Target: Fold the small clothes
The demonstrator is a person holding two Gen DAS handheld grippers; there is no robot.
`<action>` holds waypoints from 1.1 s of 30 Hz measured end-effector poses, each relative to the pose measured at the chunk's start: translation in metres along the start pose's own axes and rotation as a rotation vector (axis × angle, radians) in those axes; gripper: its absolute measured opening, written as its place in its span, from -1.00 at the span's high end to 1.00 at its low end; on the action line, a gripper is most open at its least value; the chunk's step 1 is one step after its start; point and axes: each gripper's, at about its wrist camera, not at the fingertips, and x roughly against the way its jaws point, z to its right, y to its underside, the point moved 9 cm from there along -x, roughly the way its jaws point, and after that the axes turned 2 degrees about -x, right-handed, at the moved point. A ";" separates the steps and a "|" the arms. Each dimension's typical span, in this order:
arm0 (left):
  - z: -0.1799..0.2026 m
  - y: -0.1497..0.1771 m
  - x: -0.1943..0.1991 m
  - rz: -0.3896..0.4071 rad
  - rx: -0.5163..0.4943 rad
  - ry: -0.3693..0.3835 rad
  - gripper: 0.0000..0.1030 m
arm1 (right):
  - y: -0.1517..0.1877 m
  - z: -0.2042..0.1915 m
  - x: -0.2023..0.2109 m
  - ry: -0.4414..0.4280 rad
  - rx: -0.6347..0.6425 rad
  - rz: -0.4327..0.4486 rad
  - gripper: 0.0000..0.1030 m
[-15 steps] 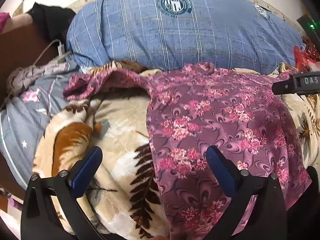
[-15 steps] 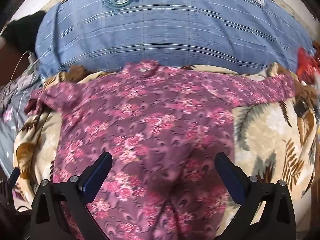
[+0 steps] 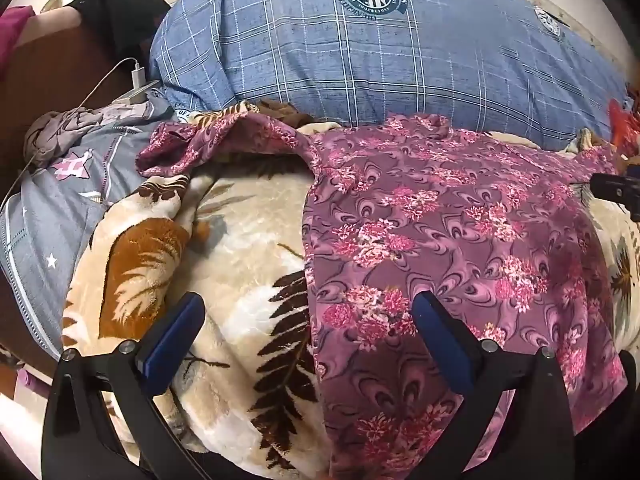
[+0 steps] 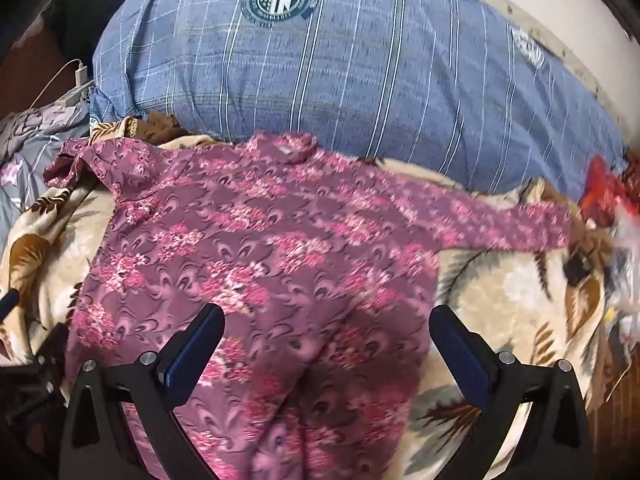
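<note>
A purple long-sleeved top with pink flowers [image 3: 440,216] [image 4: 264,240] lies spread face down on a cream leaf-print blanket [image 3: 248,248] [image 4: 492,288], collar toward the pillow. Its left sleeve [image 3: 188,148] is bunched at the blanket's left edge; its right sleeve [image 4: 500,216] stretches out straight. My left gripper [image 3: 308,320] hovers open over the top's left side edge, holding nothing. My right gripper [image 4: 328,328] hangs open above the lower body of the top, empty too. The right gripper's tip [image 3: 616,192] shows at the right edge of the left wrist view.
A big blue checked pillow [image 3: 360,52] [image 4: 340,72] lies behind the top. Grey star-print bedding [image 3: 60,208] and a white charger with cable [image 3: 138,80] sit at the left. Red crumpled material [image 4: 604,192] and clear plastic [image 4: 628,248] lie at the right.
The right wrist view has shifted right, so more of the outstretched right sleeve and blanket shows. The left gripper has barely moved. Both stay open.
</note>
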 end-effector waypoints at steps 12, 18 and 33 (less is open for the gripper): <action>0.005 -0.011 0.001 -0.035 0.060 0.015 -1.00 | -0.002 0.017 0.015 -0.001 0.135 0.116 -0.99; -0.003 -0.025 0.002 -0.024 0.083 -0.006 -1.00 | 0.012 0.038 0.009 -0.032 0.065 0.090 -0.99; 0.003 -0.032 0.002 -0.005 0.018 -0.051 -1.00 | 0.042 0.085 -0.010 0.006 -0.064 0.052 -0.99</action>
